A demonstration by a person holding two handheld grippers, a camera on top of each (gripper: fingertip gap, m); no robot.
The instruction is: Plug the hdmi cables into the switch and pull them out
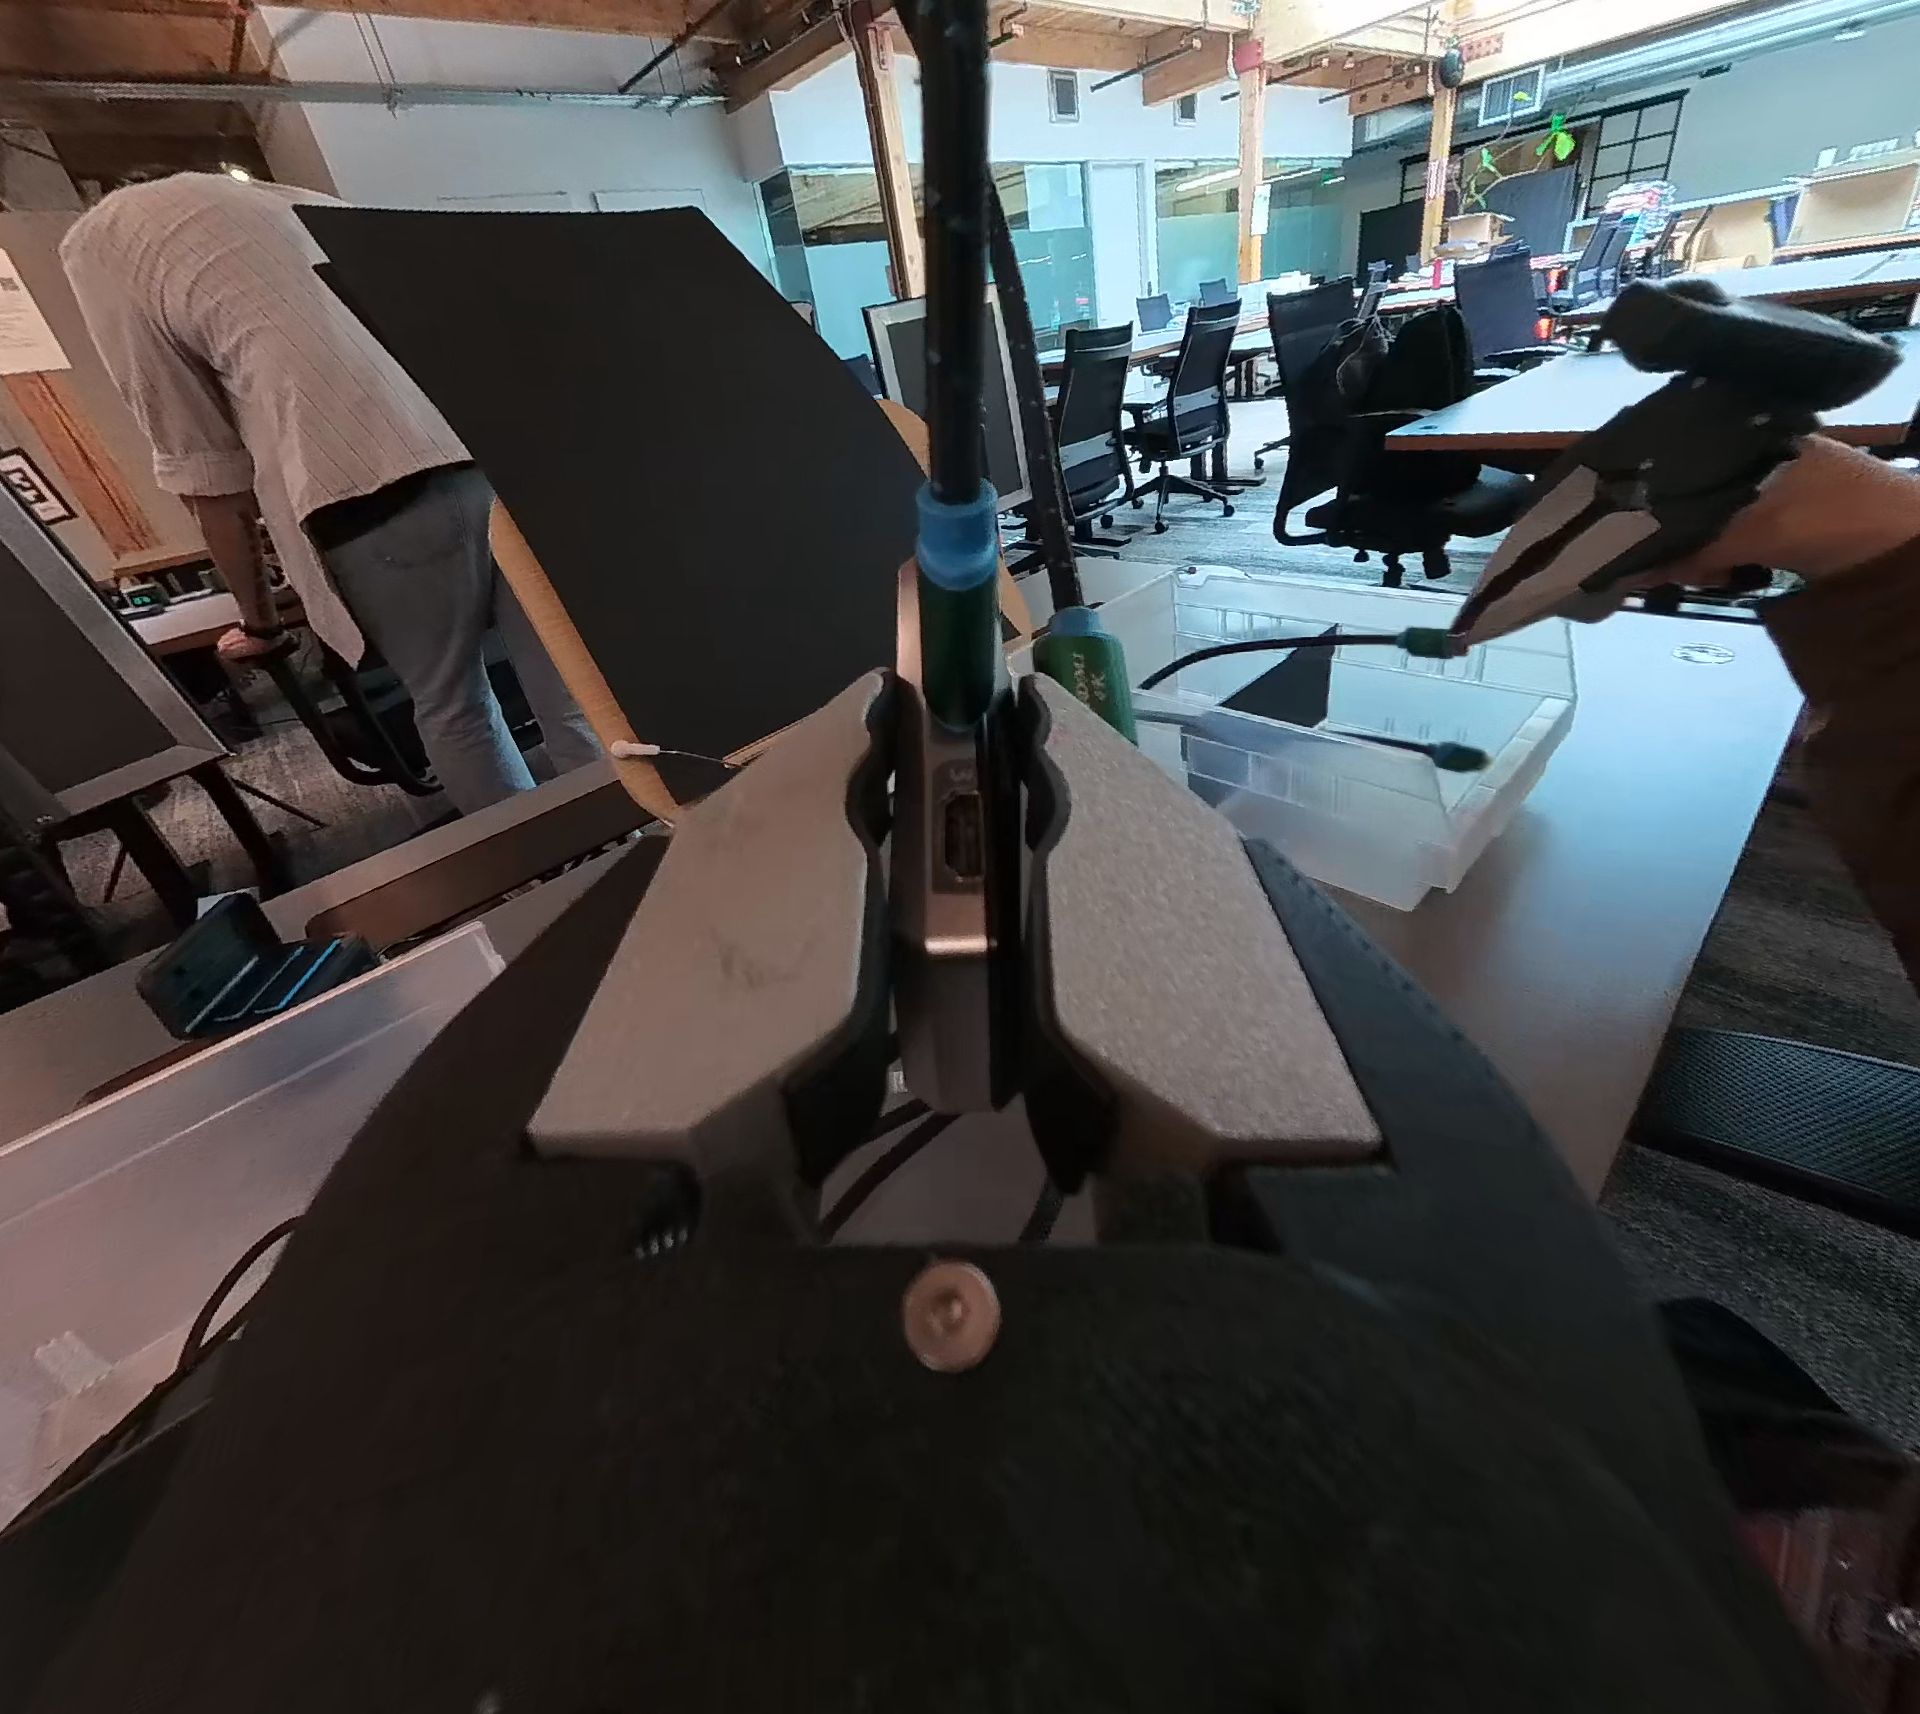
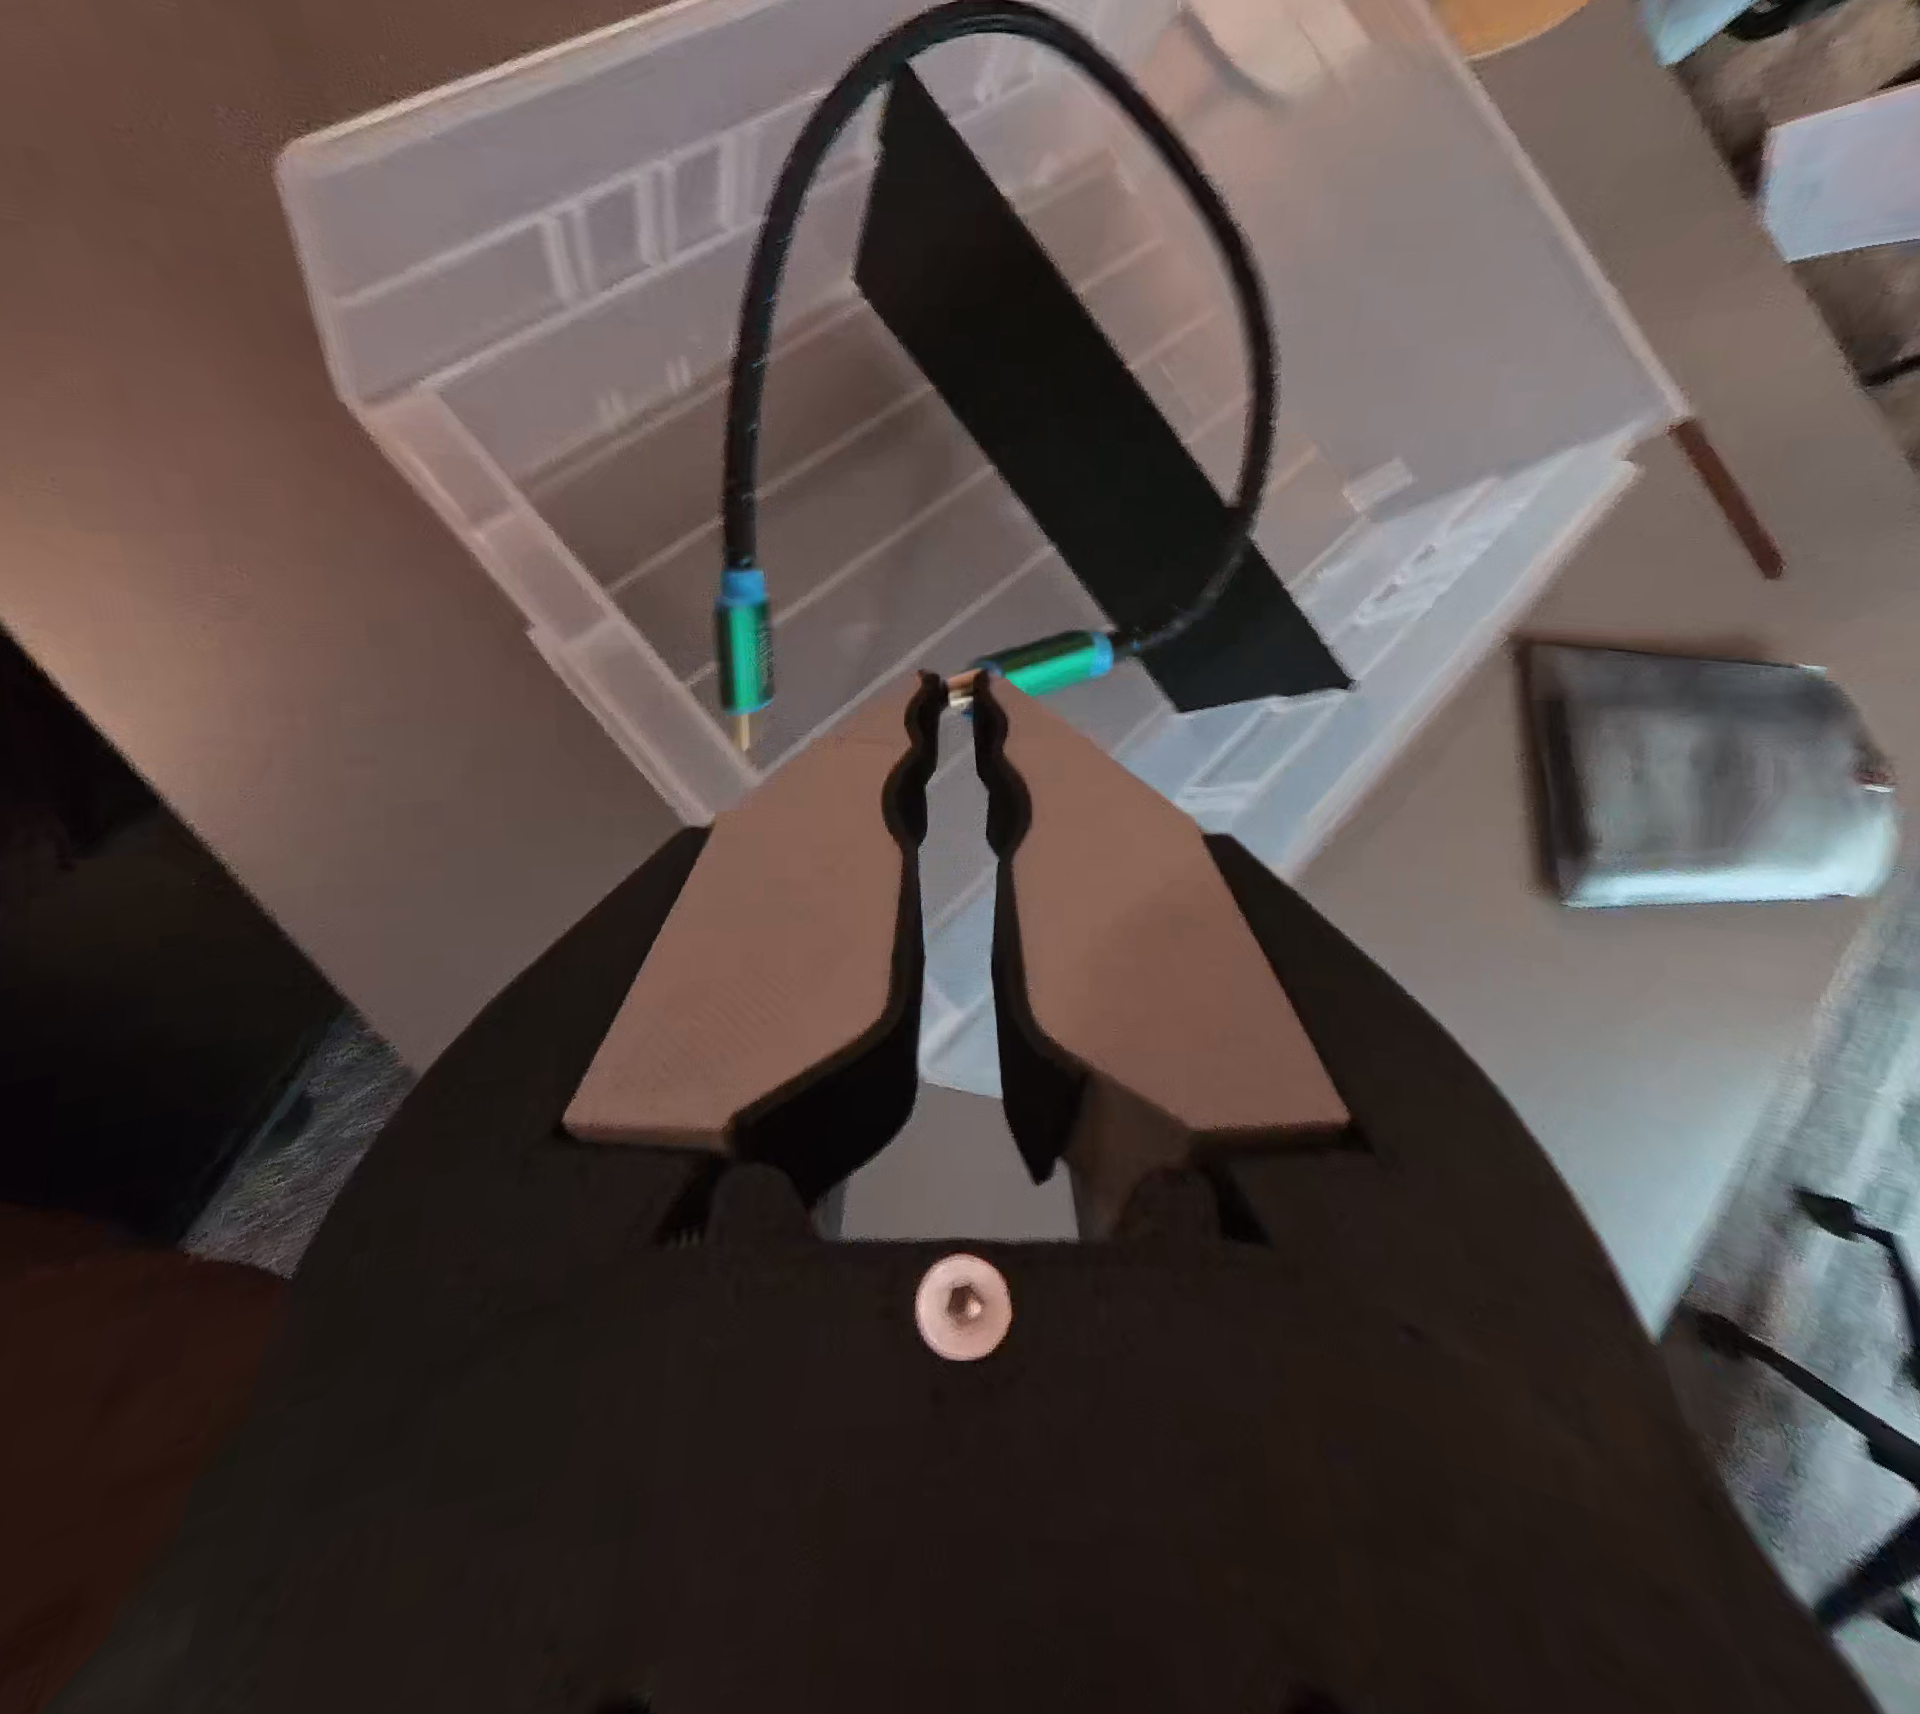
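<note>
the brown table (image 1: 1538,968) carries a clear plastic bin (image 1: 1351,791) with a black divider standing in it; in the right wrist view the same bin (image 2: 436,293) lies below the gripper, and a dark flat case (image 2: 1694,791) sits on the table just beside it. a second frosted bin (image 1: 208,1124) sits at the near left. in the room behind, a person (image 1: 281,438) bends over another desk, near a black panel (image 1: 623,459) and rows of office chairs.

the left gripper (image 1: 951,729) is clamped on the switch (image 1: 956,843), a slim grey box held on edge with one empty port facing the camera. a black cable with a green plug (image 1: 951,656) is seated in the switch's top, and another green plug (image 1: 1086,667) stands just beside it.

the right gripper (image 2: 958,696) pinches the metal tip of a short looped cable (image 2: 997,262) above the clear bin, its jaws nearly together; the cable's other green plug (image 2: 743,656) hangs free.
</note>
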